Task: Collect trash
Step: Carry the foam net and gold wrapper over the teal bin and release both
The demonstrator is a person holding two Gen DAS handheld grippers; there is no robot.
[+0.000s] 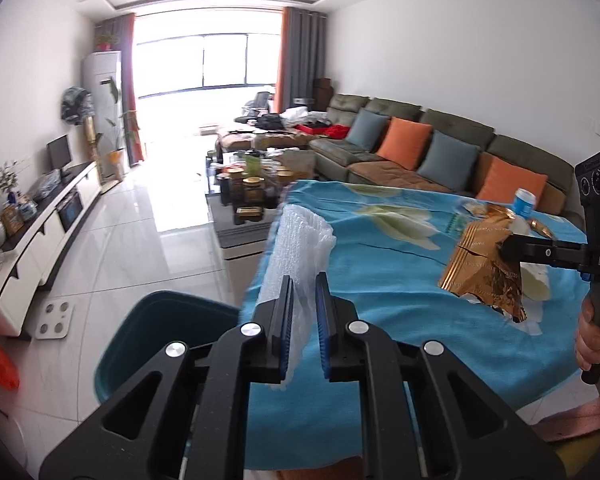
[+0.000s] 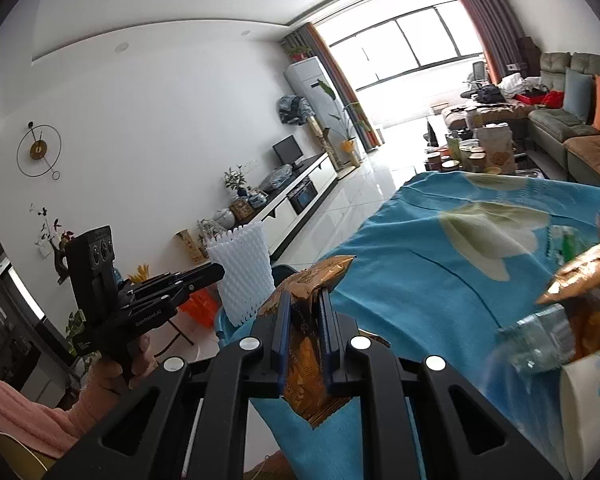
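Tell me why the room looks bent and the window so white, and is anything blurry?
Left wrist view: fisheye lens bows walls and ceiling; window is blown out by daylight, with glare on the floor tiles. Right wrist view: same curving, tilted; the plastic bottle at right is smeared, while the gold wrapper in the right gripper stays sharp.

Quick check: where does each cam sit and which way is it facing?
Left wrist: on the left gripper, facing the window; holds white foam wrap above the teal bin; right-hand fingers show.
Right wrist: on the right gripper, facing the TV wall; holds a gold wrapper.
Shared: blue cloth, foam wrap, wrapper.
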